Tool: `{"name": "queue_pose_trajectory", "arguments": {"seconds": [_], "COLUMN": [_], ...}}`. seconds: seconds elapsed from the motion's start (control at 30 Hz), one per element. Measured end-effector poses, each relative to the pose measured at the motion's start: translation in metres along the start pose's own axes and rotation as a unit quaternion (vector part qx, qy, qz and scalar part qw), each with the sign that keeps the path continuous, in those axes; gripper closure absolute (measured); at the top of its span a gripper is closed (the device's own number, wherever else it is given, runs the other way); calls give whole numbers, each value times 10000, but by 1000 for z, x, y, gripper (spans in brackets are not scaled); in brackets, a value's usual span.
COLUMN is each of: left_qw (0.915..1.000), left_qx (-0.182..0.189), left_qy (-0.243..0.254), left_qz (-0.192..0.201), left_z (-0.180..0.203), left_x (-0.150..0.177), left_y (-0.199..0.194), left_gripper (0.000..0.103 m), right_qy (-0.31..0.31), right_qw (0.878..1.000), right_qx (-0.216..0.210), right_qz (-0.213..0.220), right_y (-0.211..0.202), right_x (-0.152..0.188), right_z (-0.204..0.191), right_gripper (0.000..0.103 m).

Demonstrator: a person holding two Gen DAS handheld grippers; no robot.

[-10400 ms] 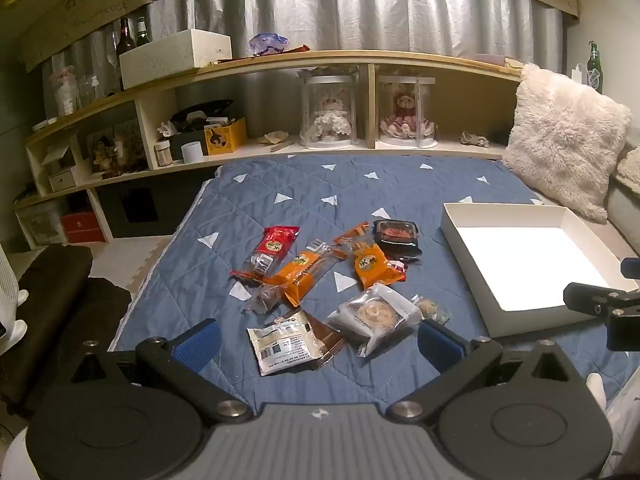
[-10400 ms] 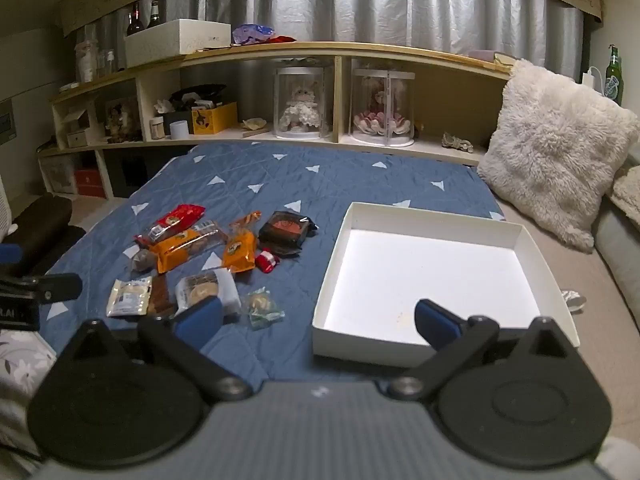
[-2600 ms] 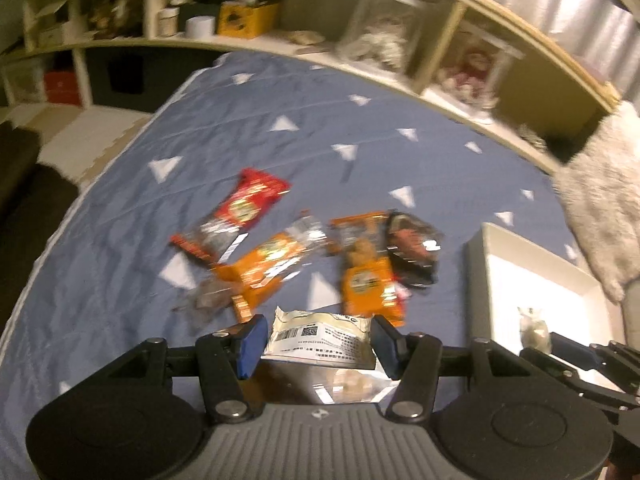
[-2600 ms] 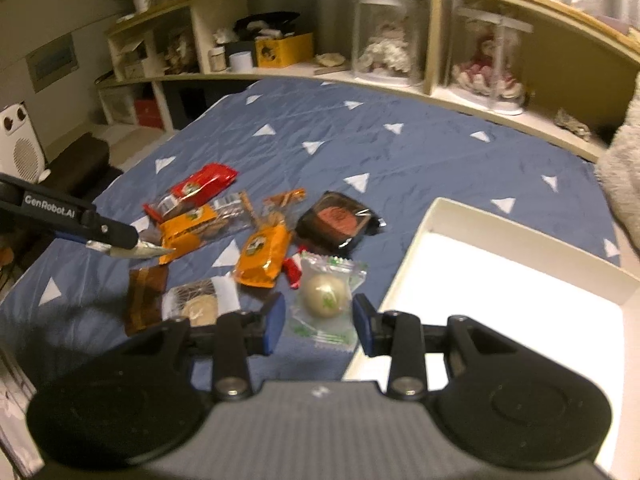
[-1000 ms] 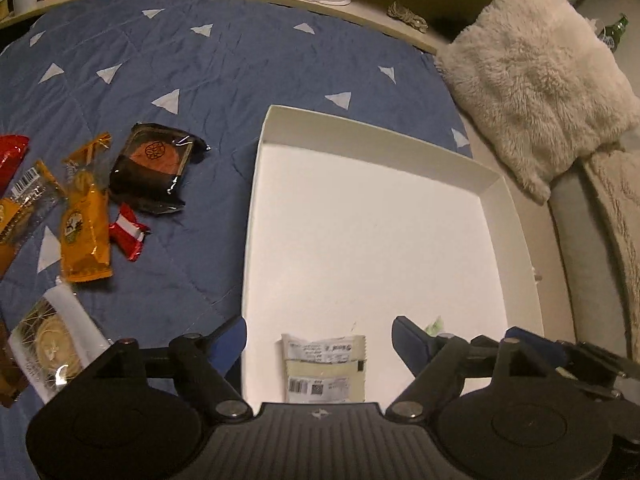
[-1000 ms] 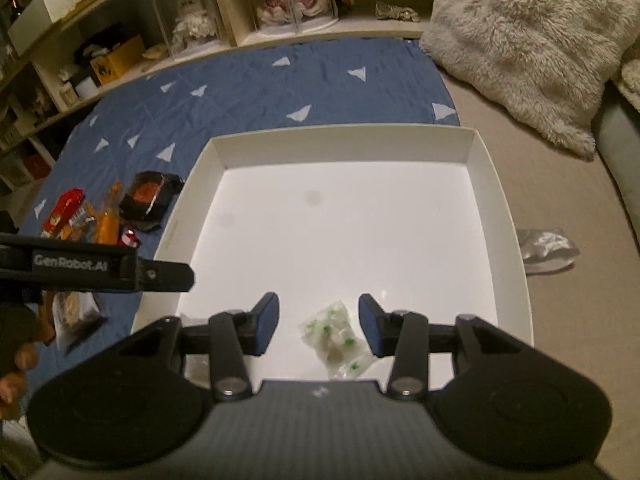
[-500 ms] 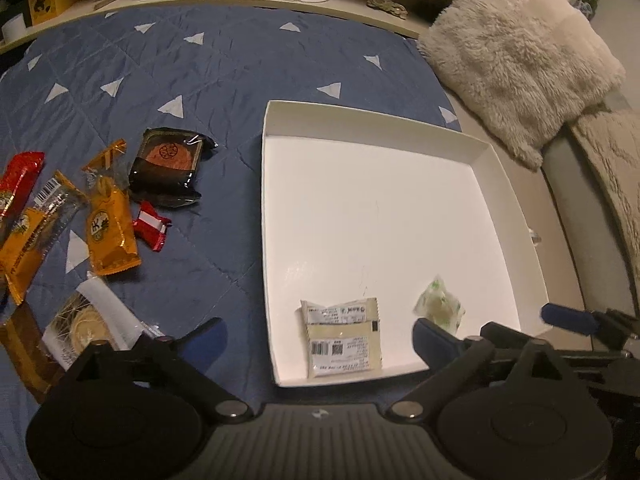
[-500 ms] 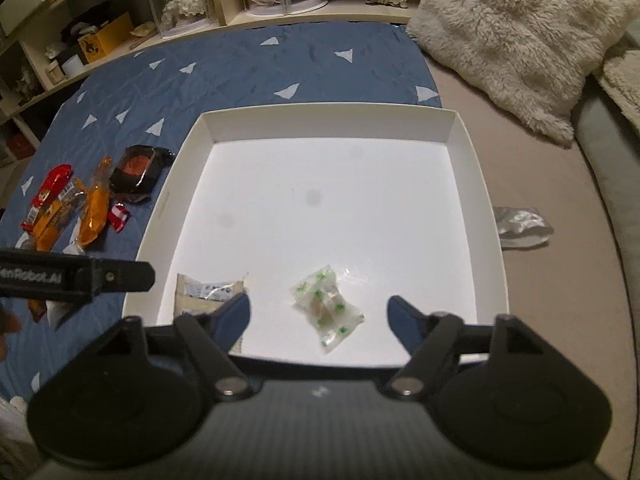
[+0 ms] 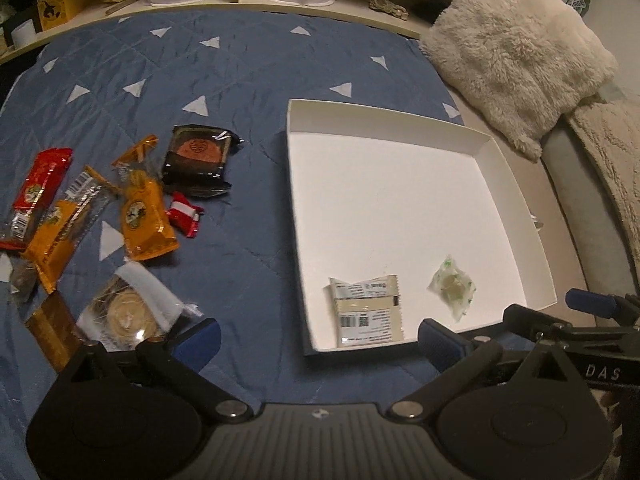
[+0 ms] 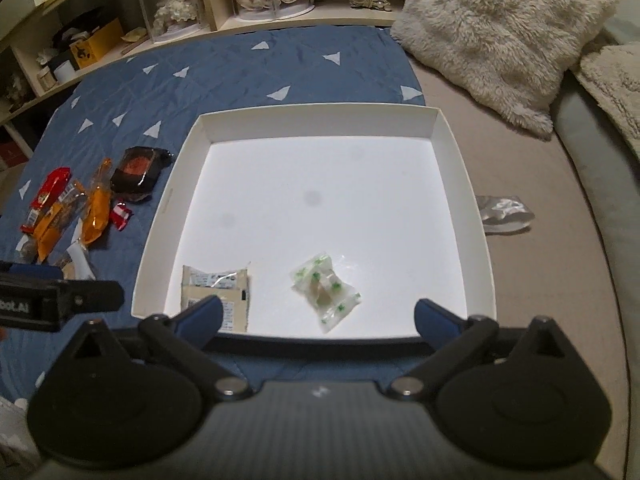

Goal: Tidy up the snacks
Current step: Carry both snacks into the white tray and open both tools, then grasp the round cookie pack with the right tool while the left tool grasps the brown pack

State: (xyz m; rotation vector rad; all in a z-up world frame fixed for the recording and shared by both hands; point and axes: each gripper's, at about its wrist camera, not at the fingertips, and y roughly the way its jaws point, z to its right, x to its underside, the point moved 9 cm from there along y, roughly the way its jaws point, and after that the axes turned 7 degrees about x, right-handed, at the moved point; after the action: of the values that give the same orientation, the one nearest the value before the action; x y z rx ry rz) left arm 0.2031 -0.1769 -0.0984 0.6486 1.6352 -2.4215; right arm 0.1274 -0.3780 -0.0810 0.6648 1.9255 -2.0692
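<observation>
On the blue quilt (image 9: 248, 60): a white box (image 9: 516, 184) lies to the right, with loose snacks to its left.
White box: open-topped, shallow, resting flat on the quilt; it holds two packets near its front wall.
Beige packet (image 9: 366, 310): flat on the box floor at the front left corner, barcode side up.
Clear green-printed packet (image 10: 326, 288): on the box floor, right of the beige packet, apart from it.
Left tool (image 9: 318, 340): released, fingers spread wide, nothing between them; positioned over the quilt at the front left corner of the box.
Right tool (image 10: 318, 316): released, fingers spread wide, empty; positioned over the front wall of the box.
Snacks outside the box: black packet (image 9: 198, 160), orange packet (image 9: 146, 212), small red-and-white candy (image 9: 184, 220), red packet (image 9: 38, 184), long orange bar (image 9: 60, 232), round pastry in clear wrap (image 9: 130, 312).
Fluffy cushion (image 10: 504, 24): beyond the far right corner of the box.
Crumpled wrapper (image 10: 504, 212): beside the right wall, outside the box.
</observation>
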Motion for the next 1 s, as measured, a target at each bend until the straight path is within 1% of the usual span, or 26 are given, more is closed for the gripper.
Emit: {"name": "queue_pose_trajectory", "arguments": {"seconds": [0.17,0.37,0.73,1.0], "left_qw": [10000,9996,9970,9932], "left_qx": [-64,-216,-612,-751], "left_qy": [-38,-171,-450,-853], "left_qz": [10,39,153,245], "left_z": [-18,-55,-134,-189], "left_x": [1,3,0,-2], "left_y": [-7,-16,-39,-53], "left_gripper": [0,0,0,0], "right_qy": [89,41,-238,-409], "right_qw": [10000,10000,9989,9964], "right_qx": [33,-31,-385,-732], "right_qz": [-19,-17,100,141], "right_y": [2,7,19,27], "right_x": [0,0,-10,-24], "right_z": [-5,-26,-99,-154], "right_gripper": [0,0,0,0]}}
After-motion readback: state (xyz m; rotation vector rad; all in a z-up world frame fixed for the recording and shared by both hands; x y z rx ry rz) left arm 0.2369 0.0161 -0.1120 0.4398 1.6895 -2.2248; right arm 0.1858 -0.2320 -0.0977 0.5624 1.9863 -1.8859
